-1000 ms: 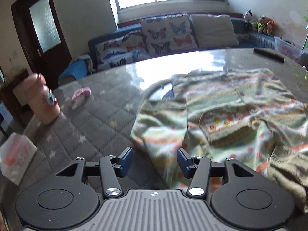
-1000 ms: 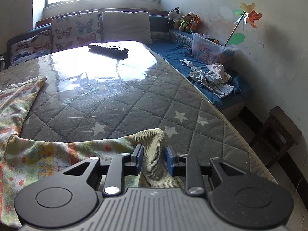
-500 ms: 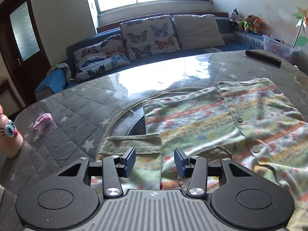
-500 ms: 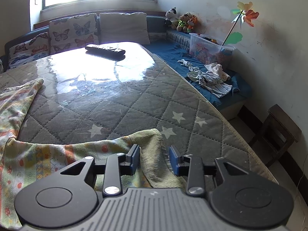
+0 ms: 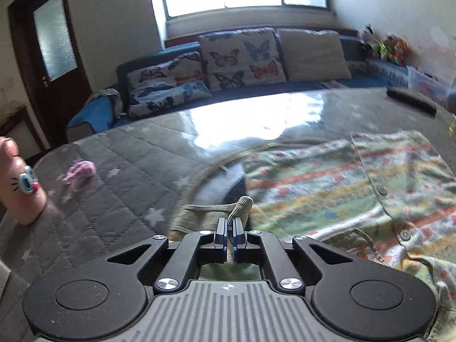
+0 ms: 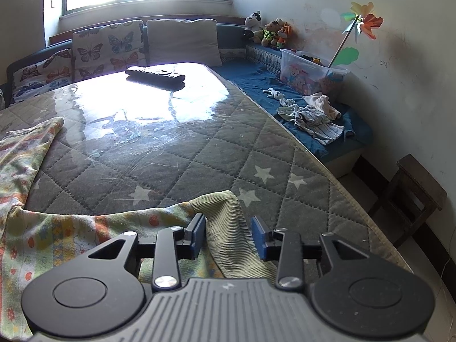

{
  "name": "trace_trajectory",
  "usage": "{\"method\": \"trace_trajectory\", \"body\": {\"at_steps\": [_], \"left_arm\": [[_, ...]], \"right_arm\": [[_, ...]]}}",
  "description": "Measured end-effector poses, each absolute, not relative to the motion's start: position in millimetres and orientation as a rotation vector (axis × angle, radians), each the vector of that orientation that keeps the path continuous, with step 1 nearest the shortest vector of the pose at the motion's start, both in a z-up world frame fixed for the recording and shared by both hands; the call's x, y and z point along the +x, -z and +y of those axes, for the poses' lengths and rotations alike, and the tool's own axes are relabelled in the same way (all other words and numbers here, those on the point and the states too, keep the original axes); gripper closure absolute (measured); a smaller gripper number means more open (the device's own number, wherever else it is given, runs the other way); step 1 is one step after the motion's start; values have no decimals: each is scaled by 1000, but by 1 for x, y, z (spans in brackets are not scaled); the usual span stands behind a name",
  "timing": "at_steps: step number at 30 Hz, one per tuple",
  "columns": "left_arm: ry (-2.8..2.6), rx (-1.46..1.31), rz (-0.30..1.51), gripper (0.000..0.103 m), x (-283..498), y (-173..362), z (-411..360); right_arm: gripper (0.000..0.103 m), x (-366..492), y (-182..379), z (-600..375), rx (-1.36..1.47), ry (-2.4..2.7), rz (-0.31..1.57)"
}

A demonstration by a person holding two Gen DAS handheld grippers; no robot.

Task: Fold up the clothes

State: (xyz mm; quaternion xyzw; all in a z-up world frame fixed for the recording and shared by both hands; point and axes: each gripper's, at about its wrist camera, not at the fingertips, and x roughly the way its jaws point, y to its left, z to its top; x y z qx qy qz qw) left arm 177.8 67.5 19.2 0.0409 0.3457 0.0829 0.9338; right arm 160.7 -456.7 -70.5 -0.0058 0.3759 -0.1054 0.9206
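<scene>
Grey quilted star-print surface (image 6: 199, 154) under glossy clear cover, sofa with butterfly cushions (image 5: 242, 57) beyond. Left gripper (image 5: 230, 232): jaws pressed together, pinching ribbed green cuff (image 5: 242, 205) of floral pastel baby garment (image 5: 356, 188); garment body spreads flat ahead and right of jaws. Right gripper (image 6: 229, 235): jaws spread, other ribbed cuff (image 6: 225, 222) lying loose between them, pads not pressing. Black remote (image 6: 155, 74) far ahead of right jaws.

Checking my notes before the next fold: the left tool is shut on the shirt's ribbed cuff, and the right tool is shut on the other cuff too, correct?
Not quite. The right tool is open, with its ribbed cuff lying loose between the pads, as the right wrist view shows. The left tool is indeed shut on its cuff.
</scene>
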Motion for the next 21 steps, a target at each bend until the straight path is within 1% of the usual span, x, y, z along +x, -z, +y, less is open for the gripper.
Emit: {"method": "trace_trajectory", "body": {"at_steps": [6,10,14,21], "left_arm": [[-275,15,632,100,143,-47,103],[-361,-37,604,100,111,-54,127],[-446,-97,615,100,73,-47,153],[-568,-125,723,99,32,-13,185]], "right_arm": [[67,161,70,-456,-10,217,772],[67,161,70,-456,-4,218,771],[67,161,70,-454,-9,222,770],[66,162,69,-450,-18,223,773]]}}
